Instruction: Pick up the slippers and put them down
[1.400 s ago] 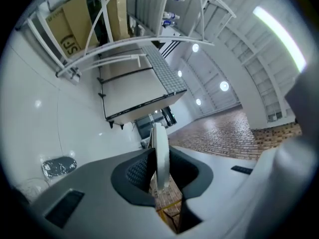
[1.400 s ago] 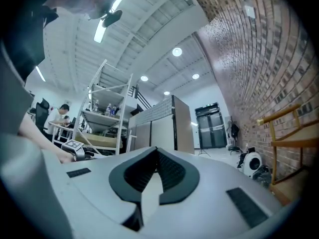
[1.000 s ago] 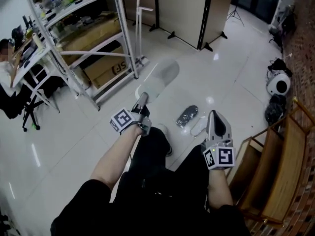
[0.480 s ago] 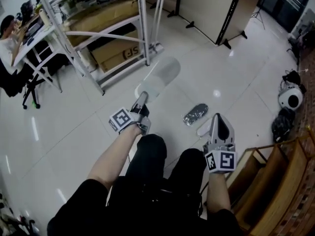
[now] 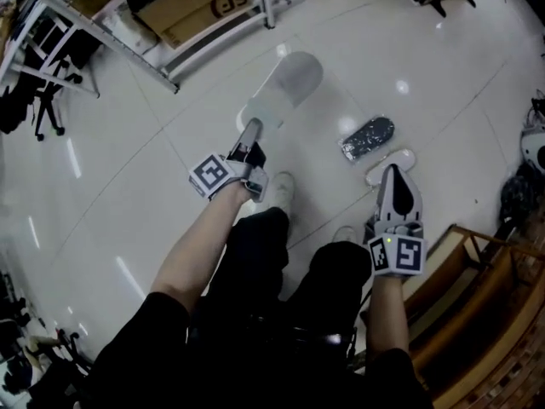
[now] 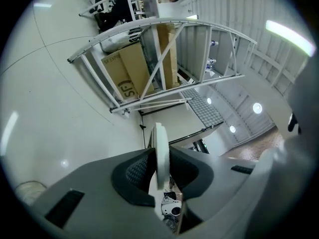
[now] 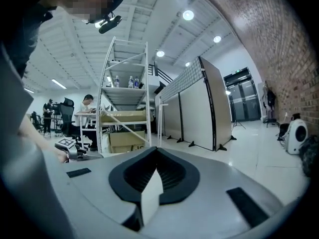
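In the head view my left gripper point(image 5: 252, 131) is shut on the heel edge of a pale, translucent slipper point(image 5: 285, 88), which sticks out ahead of it over the floor. The left gripper view shows that slipper point(image 6: 160, 146) edge-on between the dark pads of my left gripper point(image 6: 160, 166). My right gripper point(image 5: 394, 174) is shut on a thin white slipper point(image 5: 388, 163); its white edge point(image 7: 151, 195) stands between the jaws of my right gripper point(image 7: 152, 180). A dark speckled slipper point(image 5: 368, 137) lies just beyond the right one.
A white metal shelf rack point(image 5: 174, 37) with cardboard boxes point(image 5: 196, 7) stands at the top left. A wooden rack point(image 5: 477, 301) is close on the right. The person's white shoe point(image 5: 281, 186) is below the left gripper. Folding partitions point(image 7: 199, 108) stand ahead in the right gripper view.
Both grippers have come down toward the floor with their slippers still held. The head view has tipped lower, so the shelf rack and partitions have slid up out of the picture.
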Demonstrator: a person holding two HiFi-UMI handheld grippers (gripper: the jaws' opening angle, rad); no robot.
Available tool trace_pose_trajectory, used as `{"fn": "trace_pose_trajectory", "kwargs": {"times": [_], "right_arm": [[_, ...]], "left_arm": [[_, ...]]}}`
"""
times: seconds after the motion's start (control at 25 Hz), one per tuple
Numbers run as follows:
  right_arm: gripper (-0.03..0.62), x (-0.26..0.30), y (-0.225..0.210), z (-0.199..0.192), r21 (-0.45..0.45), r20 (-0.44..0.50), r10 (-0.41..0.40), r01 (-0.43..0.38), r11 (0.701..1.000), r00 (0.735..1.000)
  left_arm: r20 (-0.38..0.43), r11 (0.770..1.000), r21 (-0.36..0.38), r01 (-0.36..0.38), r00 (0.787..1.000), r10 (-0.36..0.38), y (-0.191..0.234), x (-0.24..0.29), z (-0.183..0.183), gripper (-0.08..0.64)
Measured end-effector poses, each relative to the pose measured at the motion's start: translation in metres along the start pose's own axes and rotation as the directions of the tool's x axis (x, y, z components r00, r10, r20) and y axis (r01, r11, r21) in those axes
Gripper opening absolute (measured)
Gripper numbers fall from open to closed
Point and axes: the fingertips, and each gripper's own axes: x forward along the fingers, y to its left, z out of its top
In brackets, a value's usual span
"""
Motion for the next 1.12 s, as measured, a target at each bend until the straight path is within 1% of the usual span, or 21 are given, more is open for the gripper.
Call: {"fn": "trace_pose_trajectory", "kwargs": {"times": [0.16,0.28,0.36,0.52,0.68,0.76,0.88,1.0,1.04,1.12], "right_arm": [[0.0,0.041,-0.006,-0.039,-0.029,-0.061,0.047,-0.049,0.998,0.997],[0.0,0.063,-0.016,-0.062,-0.033,-0.086,0.05,-0.053,0.998,0.995],[0.0,0.074,-0.022,-0.083,-0.013,-0.114,0.046,-0.047,0.999,0.992],[0.0,0.087,-0.032,-0.128,0.018,-0.188,0.049,-0.047,0.999,0.981],[0.0,0.104,-0.041,-0.169,0.032,-0.245,0.055,-0.049,0.998,0.968],[0.0,0.108,-0.047,-0.188,0.032,-0.273,0.047,-0.04,0.999,0.961],[0.0,0.109,-0.054,-0.205,0.041,-0.293,0.014,-0.002,0.999,0.956],[0.0,0.105,-0.061,-0.216,0.067,-0.307,0.001,0.02,0.998,0.952],[0.0,0.103,-0.063,-0.221,0.072,-0.315,0.001,0.023,0.997,0.949],[0.0,0.103,-0.063,-0.23,0.088,-0.327,0.002,0.028,0.996,0.945]], "left_arm": [[0.005,0.997,-0.001,-0.074,0.997,0.074,0.059,0.014,0.003,0.064],[0.019,0.994,-0.032,-0.102,0.995,0.103,0.098,0.028,0.001,0.064],[0.018,0.988,-0.058,-0.142,0.99,0.143,0.128,0.033,-0.007,0.064],[-0.003,0.961,-0.128,-0.243,0.969,0.245,0.187,0.033,-0.034,0.064],[-0.055,0.942,-0.134,-0.308,0.951,0.303,0.232,0.04,-0.058,0.064],[-0.078,0.933,-0.148,-0.327,0.945,0.319,0.252,0.046,-0.068,0.064],[-0.104,0.925,-0.201,-0.323,0.946,0.308,0.277,0.055,-0.081,0.064],[-0.107,0.915,-0.214,-0.341,0.94,0.325,0.293,0.057,-0.095,0.064],[-0.112,0.908,-0.215,-0.36,0.933,0.343,0.299,0.055,-0.101,0.064],[-0.135,0.884,-0.215,-0.414,0.91,0.393,0.309,0.049,-0.113,0.064]]}}
